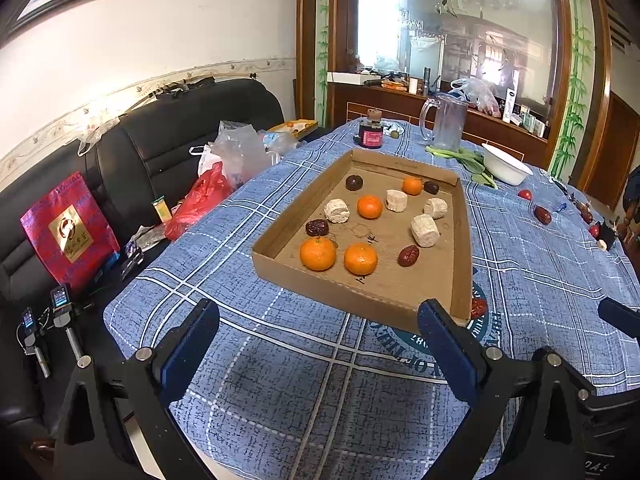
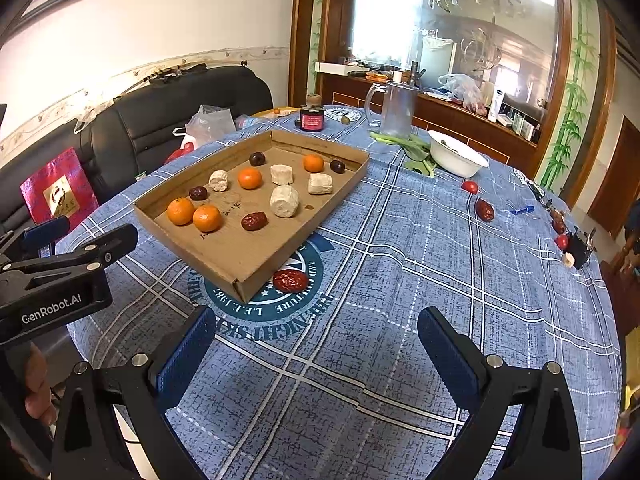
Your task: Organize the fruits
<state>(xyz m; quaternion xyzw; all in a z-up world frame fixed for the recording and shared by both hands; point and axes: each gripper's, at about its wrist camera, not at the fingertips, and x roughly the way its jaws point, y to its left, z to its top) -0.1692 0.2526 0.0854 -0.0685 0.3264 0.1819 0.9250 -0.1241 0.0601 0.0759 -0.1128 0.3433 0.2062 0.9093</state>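
Left gripper [image 1: 318, 344]: spread wide, holding nothing, low centre of the left view, above bare cloth just short of the tray's near edge.
Right gripper [image 2: 316, 346]: spread wide, holding nothing, low centre of the right view, over the printed emblem.
Tray [image 1: 462, 240]: shallow cardboard, mid-frame on the bench, near corner pointing toward the grippers in the right view.
Oranges: four in the tray; two side by side by the near wall [image 1: 318, 253] [image 1: 361, 258], two farther back [image 1: 369, 206] [image 1: 412, 185].
Dates in tray: dark ones near the far wall [image 1: 354, 182] [image 1: 431, 187], one by the left wall [image 1: 317, 227], one red near the middle [image 1: 408, 255].
White chunks: four, scattered mid-tray, e.g. [image 1: 425, 230].
Loose date [image 2: 291, 280]: on the cloth, touching or just beside the tray's near corner.
Other loose fruit: tomato [image 2: 469, 187] and date [image 2: 484, 210], right of centre, well apart from the tray.
Bench [image 2: 400, 280]: blue plaid cloth, bare right of the tray and in front of the grippers; curved edge runs down the left.
Far edge: bowl [image 2: 456, 154], jug [image 2: 394, 110], jar [image 2: 312, 114], greens.
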